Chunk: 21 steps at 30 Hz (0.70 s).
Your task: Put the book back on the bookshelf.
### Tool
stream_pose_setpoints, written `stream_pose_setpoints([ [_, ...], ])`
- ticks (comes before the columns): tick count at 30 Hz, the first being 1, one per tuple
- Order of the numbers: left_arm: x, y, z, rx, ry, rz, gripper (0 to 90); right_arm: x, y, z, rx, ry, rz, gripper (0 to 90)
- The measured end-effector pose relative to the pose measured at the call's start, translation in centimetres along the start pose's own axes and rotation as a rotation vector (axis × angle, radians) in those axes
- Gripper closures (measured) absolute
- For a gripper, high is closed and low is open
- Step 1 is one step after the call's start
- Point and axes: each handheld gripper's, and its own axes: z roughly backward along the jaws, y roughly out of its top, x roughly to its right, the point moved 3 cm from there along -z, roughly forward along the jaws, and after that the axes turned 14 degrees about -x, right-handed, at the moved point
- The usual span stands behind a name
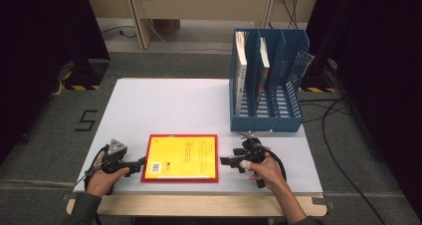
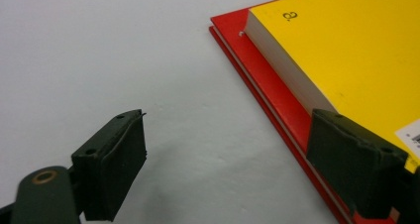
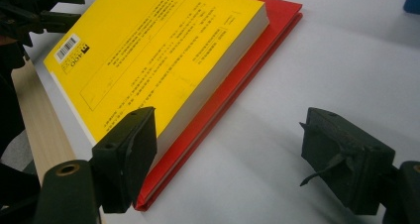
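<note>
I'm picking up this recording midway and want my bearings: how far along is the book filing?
Looks done: two books already stand in the blue file rack. In hand: the yellow book, lying on a red book, sits on the table; the left claw and right claw flank it, both open, neither gripping. Left: grasping and probably racking both.

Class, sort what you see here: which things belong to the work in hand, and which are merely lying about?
In the work: yellow book, red book beneath it, left tongs, right tongs, both open.

Lying about: blue file rack, the two books standing in it.
</note>
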Motion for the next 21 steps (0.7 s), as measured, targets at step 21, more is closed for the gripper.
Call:
stream_pose_setpoints([
  [21, 2.1, 0.2, 0.2, -0.021, -0.044, -0.079, 26.4, -0.6, 0.4, -0.9, -0.008, 0.028, 0.007, 23.5],
])
